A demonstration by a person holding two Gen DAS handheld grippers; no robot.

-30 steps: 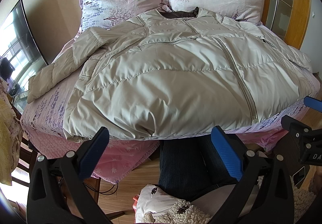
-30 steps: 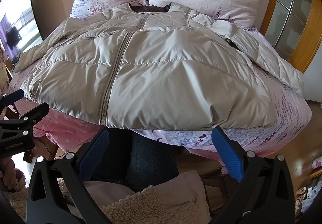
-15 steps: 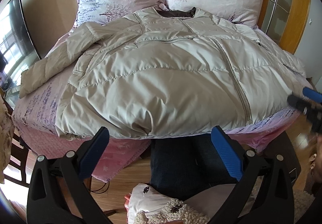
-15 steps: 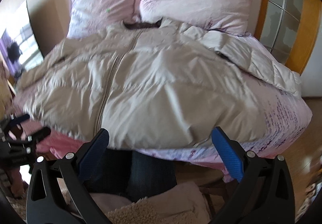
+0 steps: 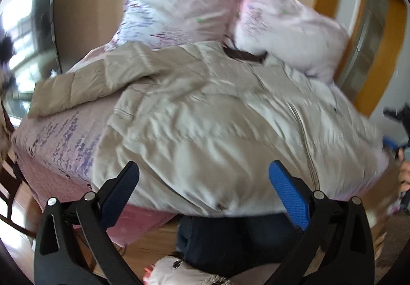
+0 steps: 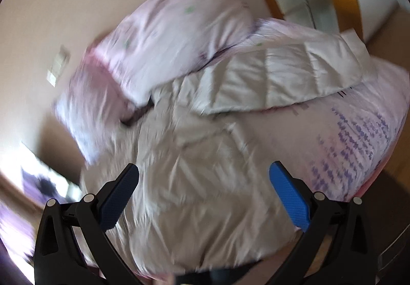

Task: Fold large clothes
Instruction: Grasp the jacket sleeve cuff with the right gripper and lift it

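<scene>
A large beige puffer jacket (image 5: 217, 118) lies front up on the bed, zipper closed, collar toward the pillows. Its one sleeve (image 5: 77, 87) stretches out to the left. In the right wrist view the jacket (image 6: 205, 182) fills the middle and its other sleeve (image 6: 282, 77) lies out to the upper right. My left gripper (image 5: 203, 192) is open and empty over the jacket's hem. My right gripper (image 6: 203, 195) is open and empty above the jacket's body. Both views are blurred by motion.
Two pink floral pillows (image 5: 184, 10) lean against the wall at the bed's head. The pink sheet (image 5: 56, 141) shows on the left and in the right wrist view (image 6: 358, 136). A TV screen (image 5: 28, 41) stands left. A wooden door frame (image 5: 384, 54) is right. My legs (image 5: 230, 241) are below.
Both grippers have moved forward over the bed. The left view has swung toward the left sleeve, the right view has tilted toward the right sleeve. The jacket lies as before.
</scene>
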